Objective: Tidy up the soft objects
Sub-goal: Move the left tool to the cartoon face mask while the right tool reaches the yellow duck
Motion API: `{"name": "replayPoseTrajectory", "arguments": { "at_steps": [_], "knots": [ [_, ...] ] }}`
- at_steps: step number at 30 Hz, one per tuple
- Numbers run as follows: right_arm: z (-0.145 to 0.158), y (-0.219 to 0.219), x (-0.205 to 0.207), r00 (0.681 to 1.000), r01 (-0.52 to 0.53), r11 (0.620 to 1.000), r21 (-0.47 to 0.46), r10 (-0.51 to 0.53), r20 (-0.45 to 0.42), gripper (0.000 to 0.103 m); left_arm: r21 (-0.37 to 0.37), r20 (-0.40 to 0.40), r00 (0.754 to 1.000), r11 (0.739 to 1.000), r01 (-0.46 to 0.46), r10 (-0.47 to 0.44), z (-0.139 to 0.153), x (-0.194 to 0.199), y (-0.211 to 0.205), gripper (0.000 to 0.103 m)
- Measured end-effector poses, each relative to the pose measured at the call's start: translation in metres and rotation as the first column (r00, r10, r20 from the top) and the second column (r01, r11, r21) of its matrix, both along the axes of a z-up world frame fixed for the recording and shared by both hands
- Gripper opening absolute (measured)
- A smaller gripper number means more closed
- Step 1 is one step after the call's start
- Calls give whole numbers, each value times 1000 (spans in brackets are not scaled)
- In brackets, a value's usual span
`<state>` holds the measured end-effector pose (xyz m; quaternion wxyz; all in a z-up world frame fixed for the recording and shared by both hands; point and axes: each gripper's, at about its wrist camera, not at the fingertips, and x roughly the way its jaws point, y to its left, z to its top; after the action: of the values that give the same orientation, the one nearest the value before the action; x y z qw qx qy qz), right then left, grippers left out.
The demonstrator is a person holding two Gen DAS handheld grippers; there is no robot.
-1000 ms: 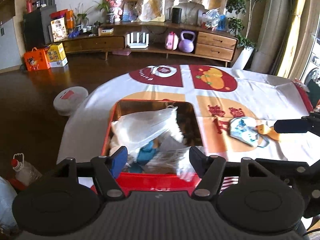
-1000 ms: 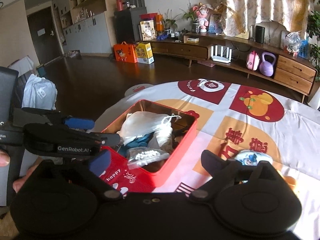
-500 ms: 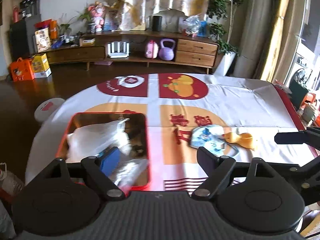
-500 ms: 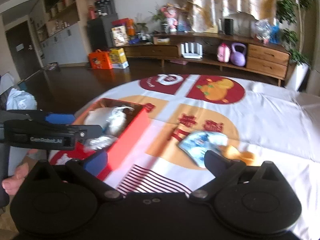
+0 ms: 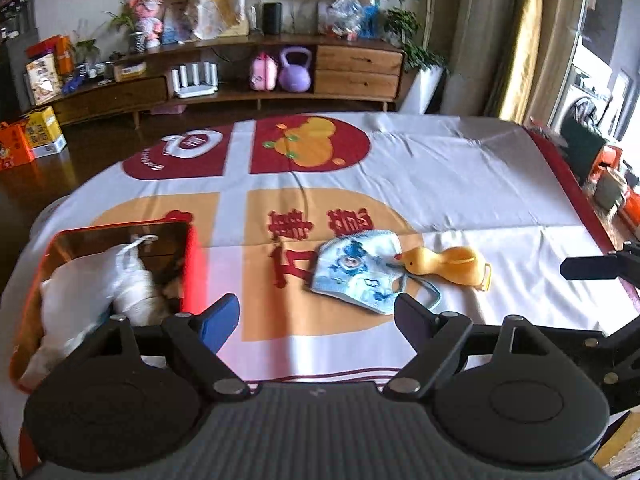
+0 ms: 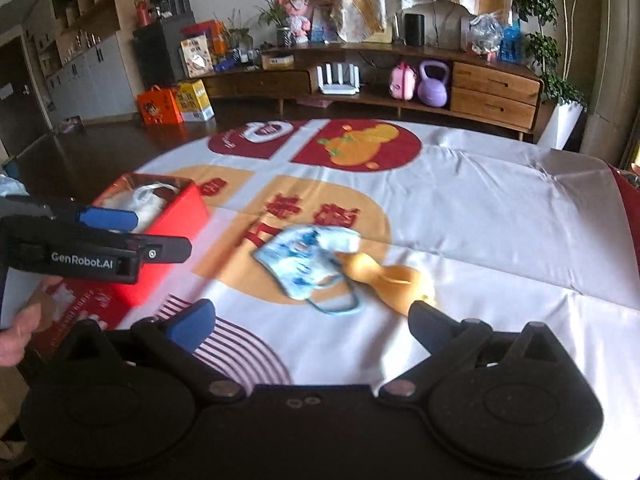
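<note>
Swung rightward since a second ago, both views: red box (image 5: 192, 264) gone from centre to the left edge, face mask (image 5: 360, 272) now ahead of the fingers.

Left gripper (image 5: 316, 320): jaws spread wide, nothing between them, hovering over the tablecloth (image 5: 460, 184) just short of the mask. Right gripper (image 6: 312, 324): jaws likewise spread and empty, poised above the cloth on the near side of the mask, strap loop lying closest.

Mask: blue and white, printed, lying flat on the orange patch of the cloth, right of the box and clear of it. Touching the mask's right edge, a yellow duck toy (image 5: 444, 266), beak against the mask, body stretching away from it. Box left of the mask, open-topped, holding a white plastic bag (image 5: 100, 280) with other contents beneath, too hidden to identify.

Seen from the right wrist: left gripper's body between the camera and the box, marked GenRobot.AI, with a bare hand (image 6: 18, 332) below it at the frame edge.

Beyond the mask, past the table's far rim: long wooden sideboard (image 5: 356, 68) carrying a purple kettlebell (image 5: 295, 70) on its lower shelf.
</note>
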<state>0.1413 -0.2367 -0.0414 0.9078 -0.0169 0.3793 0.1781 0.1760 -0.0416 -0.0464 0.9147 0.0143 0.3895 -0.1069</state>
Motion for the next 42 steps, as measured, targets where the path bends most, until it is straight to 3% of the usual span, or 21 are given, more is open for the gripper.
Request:
{"name": "replayPoseTrajectory", "arguments": {
  "at_steps": [9,21,37,42],
  "knots": [
    [-27,-23,35,999,4,1000,-30,-6,-53,98,-36,-86,996,999,13,-16,-29,49,-23,85],
    [-56,-33,83,996,-8,997,-74,2,-85,85,3,-139,990,1000,-7,7,-71,93,-36,85],
    [-86,-26,110,994,-4,991,-132,-11,-109,73,56,-125,992,998,-12,19,-97,111,-43,84],
    [-94,-24,116,993,15,988,-156,-34,-115,63,84,-92,996,996,15,-8,-99,105,-51,82]
  ]
}}
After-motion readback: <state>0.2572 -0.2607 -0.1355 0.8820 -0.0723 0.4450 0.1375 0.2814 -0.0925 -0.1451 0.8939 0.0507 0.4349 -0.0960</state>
